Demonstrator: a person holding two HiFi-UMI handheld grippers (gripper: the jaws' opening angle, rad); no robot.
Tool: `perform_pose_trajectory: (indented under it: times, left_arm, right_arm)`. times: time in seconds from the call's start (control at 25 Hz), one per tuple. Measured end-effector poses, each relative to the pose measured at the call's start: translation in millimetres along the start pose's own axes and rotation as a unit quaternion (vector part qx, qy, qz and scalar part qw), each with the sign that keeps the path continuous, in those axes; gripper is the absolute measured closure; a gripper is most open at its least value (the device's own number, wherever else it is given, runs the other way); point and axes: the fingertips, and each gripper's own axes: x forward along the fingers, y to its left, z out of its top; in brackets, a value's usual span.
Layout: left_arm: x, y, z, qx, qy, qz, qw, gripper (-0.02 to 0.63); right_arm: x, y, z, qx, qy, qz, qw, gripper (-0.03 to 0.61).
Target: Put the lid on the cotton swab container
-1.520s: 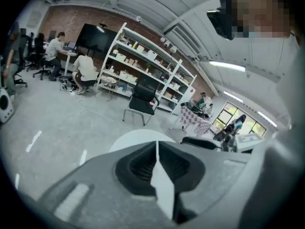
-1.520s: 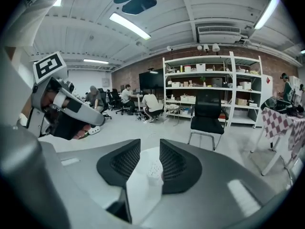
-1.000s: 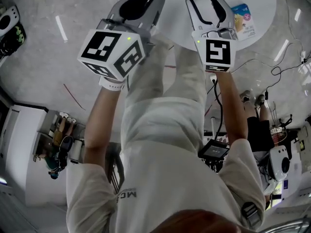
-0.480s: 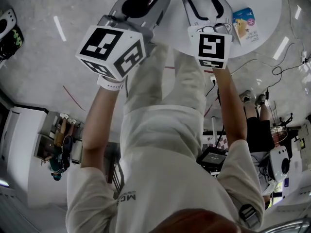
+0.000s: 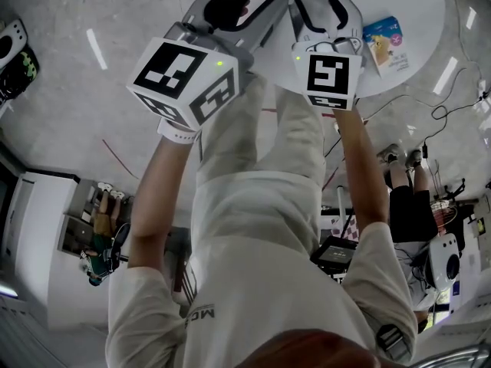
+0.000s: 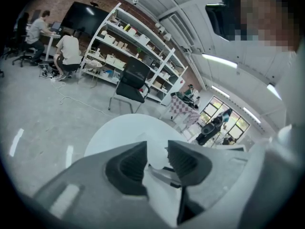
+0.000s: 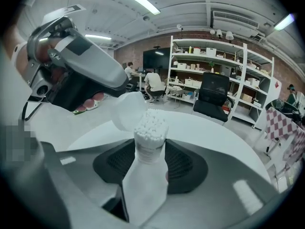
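right gripper jaws closing on container, left gripper jaws opening round lid, hidden in head view

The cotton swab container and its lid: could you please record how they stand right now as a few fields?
cotton swab container: upright between the right gripper's jaws, filled to the top, uncovered
lid: tilted beside the container's top, not seated
right gripper: jaws closing, container between them
left gripper: jaws opening, tips near the lid
table: round, white, below both grippers
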Motion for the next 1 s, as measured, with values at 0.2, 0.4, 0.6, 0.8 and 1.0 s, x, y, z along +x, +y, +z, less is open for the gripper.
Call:
perform_pose_trajectory:
  times: [0.2, 0.4, 0.6, 0.8, 1.0]
  left_arm:
    - [6, -11, 3, 0.019, 0.003, -0.024, 0.9995, 0.464]
    - [15, -19, 5, 0.03, 0.005, -0.042, 0.9986, 0.454]
    - [24, -23, 9, 0.027, 0.005, -0.056, 0.9981, 0.453]
    - [40, -24, 7, 0.037, 0.019, -0.056, 0.9975, 0.453]
    - [53, -23, 3, 0.023, 0.035, -0.058, 0.9975, 0.46]
  right_arm:
    - [0, 0, 0, -0.003, 0.001, 0.003, 1.0, 0.393]
    - [0, -1, -2, -0.005, 0.002, 0.005, 1.0, 0.394]
    - [-1, 1, 3, -0.005, 0.002, 0.004, 1.0, 0.396]
    - [0, 0, 2, -0.007, 0.002, 0.005, 1.0, 0.396]
    - [-1, 2, -1, -0.005, 0.002, 0.007, 1.0, 0.397]
